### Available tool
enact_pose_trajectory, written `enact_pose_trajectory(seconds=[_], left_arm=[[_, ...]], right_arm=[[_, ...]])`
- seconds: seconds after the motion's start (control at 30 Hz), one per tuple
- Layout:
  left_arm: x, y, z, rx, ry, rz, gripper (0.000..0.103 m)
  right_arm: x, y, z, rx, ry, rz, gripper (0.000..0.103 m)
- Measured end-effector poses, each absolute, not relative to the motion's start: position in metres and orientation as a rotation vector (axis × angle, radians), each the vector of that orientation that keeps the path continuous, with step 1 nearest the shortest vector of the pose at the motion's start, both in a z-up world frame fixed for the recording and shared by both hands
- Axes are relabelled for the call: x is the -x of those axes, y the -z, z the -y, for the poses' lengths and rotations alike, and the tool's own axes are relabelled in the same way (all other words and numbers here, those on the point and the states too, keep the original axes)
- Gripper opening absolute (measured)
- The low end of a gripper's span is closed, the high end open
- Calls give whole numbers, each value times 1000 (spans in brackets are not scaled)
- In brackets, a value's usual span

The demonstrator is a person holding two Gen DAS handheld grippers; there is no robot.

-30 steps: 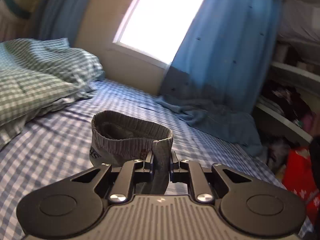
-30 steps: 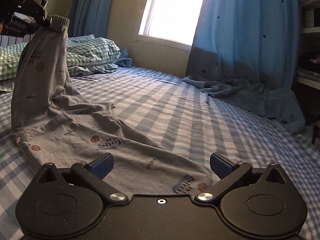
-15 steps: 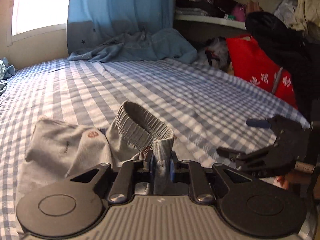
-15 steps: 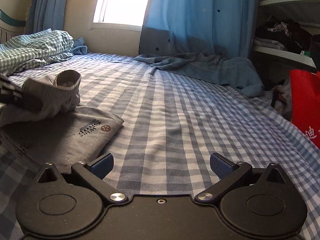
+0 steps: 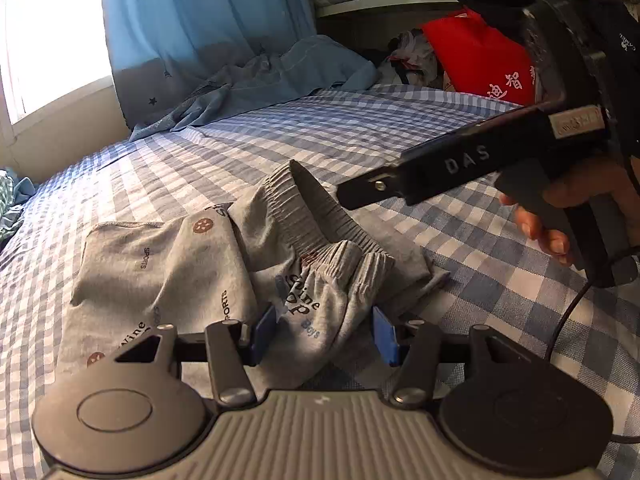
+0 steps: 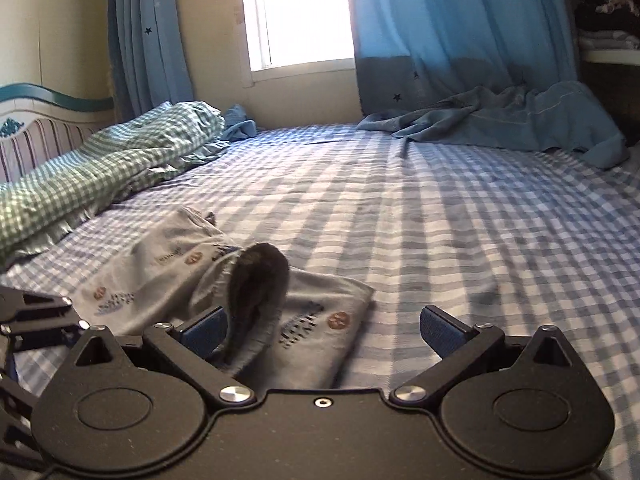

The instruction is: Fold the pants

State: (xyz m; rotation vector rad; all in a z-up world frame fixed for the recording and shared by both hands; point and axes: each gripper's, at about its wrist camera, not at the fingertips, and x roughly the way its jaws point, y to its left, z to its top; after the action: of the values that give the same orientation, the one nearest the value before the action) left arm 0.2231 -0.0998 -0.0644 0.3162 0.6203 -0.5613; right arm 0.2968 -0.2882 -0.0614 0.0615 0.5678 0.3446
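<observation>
1. A bedroom: a blue-and-white checked bedsheet (image 6: 440,216) spreads under a bright window (image 6: 300,12) with blue star-print curtains (image 6: 460,28), and a green checked quilt (image 6: 100,168) is bunched at the headboard side.

2. On that sheet lie the grey printed pants (image 5: 172,268), now doubled over into a short stack. A second ago one end hung high in the air from the left tongs; now the ribbed waistband (image 5: 316,220) sits on top of the lower layer, standing up in a loose loop rather than flat.

3. The left gripper (image 5: 324,332) is letting go: its blue pads are spreading apart right now, with a fold of grey cloth lying slack between them and neither pad visibly pressing on it. A second ago they were pinched tight on that fold.

4. The right gripper (image 6: 324,330) hangs released, jaws wide. The upright waistband loop (image 6: 258,284) rises just beside its left pad, apart from the right one; nothing is gripped. In the left wrist view it hovers just above the waistband, held by a person's hand (image 5: 560,216).

5. My read: the fold-over is laid down, but the puffed waistband and the skewed top layer look in need of flattening and squaring.

6. Beyond, a blue cloth (image 5: 280,76) lies crumpled at the bed's far edge and a red bag (image 5: 480,56) sits by the shelves.
</observation>
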Motion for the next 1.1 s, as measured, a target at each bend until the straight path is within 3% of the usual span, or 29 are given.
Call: enact_pose_trajectory(seconds=[0.17, 0.27, 0.3, 0.33, 0.4, 0.5, 0.7, 0.8, 0.9, 1.0, 1.1], left_arm=[[-221, 63, 106, -289, 592, -609, 57], [-222, 64, 113, -294, 610, -608, 39], [-223, 65, 115, -299, 597, -605, 26], [-224, 65, 115, -297, 587, -607, 20], [-227, 62, 113, -250, 576, -609, 15], [-225, 52, 108, -208, 562, -576, 13], [-223, 44, 117, -203, 610, -552, 13], [-228, 59, 125, -213, 610, -595, 14], [-230, 68, 122, -179, 608, -645, 24], [-227, 61, 109, -128, 591, -638, 54], [-229, 50, 86, -52, 513, -624, 65]], right_arm=[[-323, 60, 273, -167, -435, -618, 95], [-339, 63, 267, -234, -459, -659, 82], [-342, 63, 266, -249, -464, -668, 69], [-344, 65, 265, -264, -465, -676, 50], [-347, 65, 266, -276, -448, -685, 23], [-346, 64, 274, -317, -444, -679, 10], [-335, 52, 298, -355, -415, -642, 10], [-335, 64, 305, -338, -368, -677, 15], [-332, 81, 307, -307, -314, -728, 36], [-319, 78, 307, -281, -277, -701, 53], [-301, 66, 300, -222, -216, -638, 83]])
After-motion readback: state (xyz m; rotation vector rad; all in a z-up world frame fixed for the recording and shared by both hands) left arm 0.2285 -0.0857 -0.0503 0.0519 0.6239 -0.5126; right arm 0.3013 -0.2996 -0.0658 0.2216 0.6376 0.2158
